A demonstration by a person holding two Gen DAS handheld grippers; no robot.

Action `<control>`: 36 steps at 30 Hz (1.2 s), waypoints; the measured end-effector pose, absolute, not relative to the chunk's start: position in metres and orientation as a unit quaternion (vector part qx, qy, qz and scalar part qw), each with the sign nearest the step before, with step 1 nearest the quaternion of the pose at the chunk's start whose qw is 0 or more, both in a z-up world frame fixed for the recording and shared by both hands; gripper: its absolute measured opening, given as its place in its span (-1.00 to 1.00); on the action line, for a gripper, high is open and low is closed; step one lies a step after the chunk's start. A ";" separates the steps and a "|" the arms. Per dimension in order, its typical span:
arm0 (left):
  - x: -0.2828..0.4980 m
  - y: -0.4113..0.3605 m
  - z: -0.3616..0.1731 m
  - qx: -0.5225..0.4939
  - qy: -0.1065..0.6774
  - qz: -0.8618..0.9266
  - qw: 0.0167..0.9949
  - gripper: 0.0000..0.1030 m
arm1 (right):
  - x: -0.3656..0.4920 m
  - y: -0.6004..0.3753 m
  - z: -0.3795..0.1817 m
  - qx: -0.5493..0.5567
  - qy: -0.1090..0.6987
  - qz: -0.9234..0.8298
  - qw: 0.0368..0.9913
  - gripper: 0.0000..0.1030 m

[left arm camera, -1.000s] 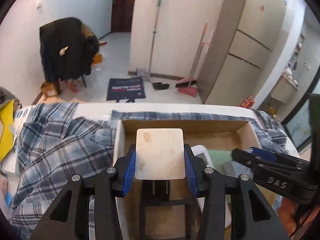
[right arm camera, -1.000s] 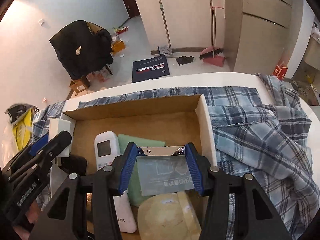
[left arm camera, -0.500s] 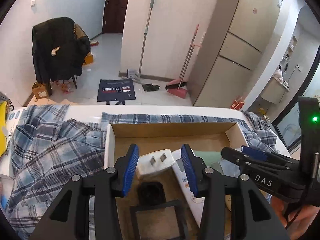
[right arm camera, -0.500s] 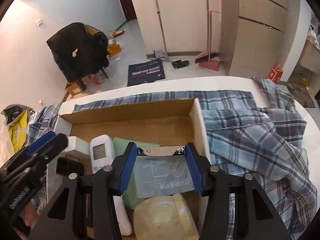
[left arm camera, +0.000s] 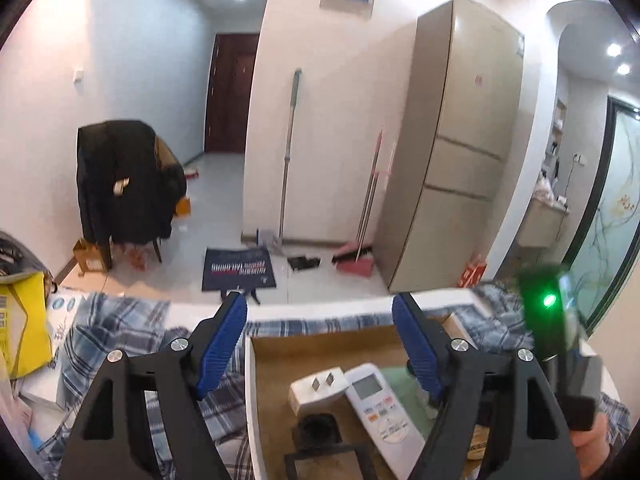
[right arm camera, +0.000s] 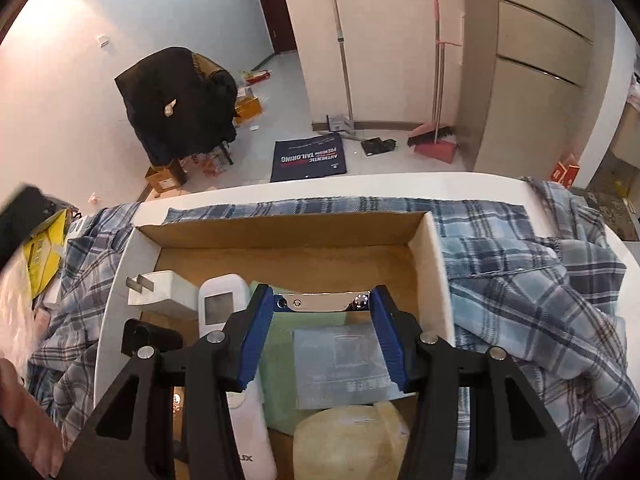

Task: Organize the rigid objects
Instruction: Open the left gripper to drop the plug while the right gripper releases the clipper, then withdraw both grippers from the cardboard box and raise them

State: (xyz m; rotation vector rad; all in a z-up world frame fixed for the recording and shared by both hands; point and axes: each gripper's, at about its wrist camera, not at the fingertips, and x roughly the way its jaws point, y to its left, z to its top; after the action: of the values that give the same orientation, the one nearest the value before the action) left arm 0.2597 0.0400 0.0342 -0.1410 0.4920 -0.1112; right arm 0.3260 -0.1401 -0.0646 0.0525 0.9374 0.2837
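A cardboard box [right arm camera: 430, 264] lies on a plaid-covered table. It holds a white plug adapter [right arm camera: 164, 290], a white remote [right arm camera: 218, 312], a green pad [right arm camera: 280, 364], a black part [right arm camera: 150, 338] and a beige round piece [right arm camera: 352, 440]. My right gripper [right arm camera: 323, 308] is shut on a clear flat piece with a shiny metal clip [right arm camera: 320, 303], low over the box. My left gripper [left arm camera: 320, 312] is open and empty, raised above the box's [left arm camera: 320, 348] near left part. The adapter [left arm camera: 318, 390] and remote [left arm camera: 380, 412] show below it.
Plaid shirts [right arm camera: 528, 280] are spread around the box on the white table [right arm camera: 360, 184]. A yellow bag [left arm camera: 22, 320] and papers lie at the left. Beyond the table are a chair with a black coat [right arm camera: 176, 100], brooms and a fridge [left arm camera: 460, 160].
My left gripper let go of the beige square plate, opened wide and rose, tilting up toward the room. My right gripper kept its hold and barely moved.
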 end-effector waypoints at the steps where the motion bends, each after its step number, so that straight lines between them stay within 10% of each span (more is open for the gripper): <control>1: 0.257 0.041 0.039 -0.073 0.235 -0.056 0.968 0.63 | 0.325 -0.139 -0.065 0.024 0.450 0.140 0.882 -0.04; 9: 0.210 0.021 0.089 -0.024 0.144 -0.050 0.988 0.75 | 0.322 -0.141 -0.058 0.016 0.423 0.119 0.898 0.38; 20: 0.067 0.012 0.186 -0.062 -0.068 -0.076 0.993 1.00 | 0.267 -0.162 0.032 0.052 0.328 0.118 0.936 0.44; 36: -0.041 0.010 0.222 -0.037 -0.081 -0.021 0.996 1.00 | 0.048 -0.212 0.133 0.115 0.144 0.028 0.982 0.94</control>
State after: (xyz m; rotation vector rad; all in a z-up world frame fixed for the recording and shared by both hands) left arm -0.0415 0.0101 0.2216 -0.0735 -0.1619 -0.0427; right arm 0.0481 -0.2115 0.1330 0.2308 0.2905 0.0553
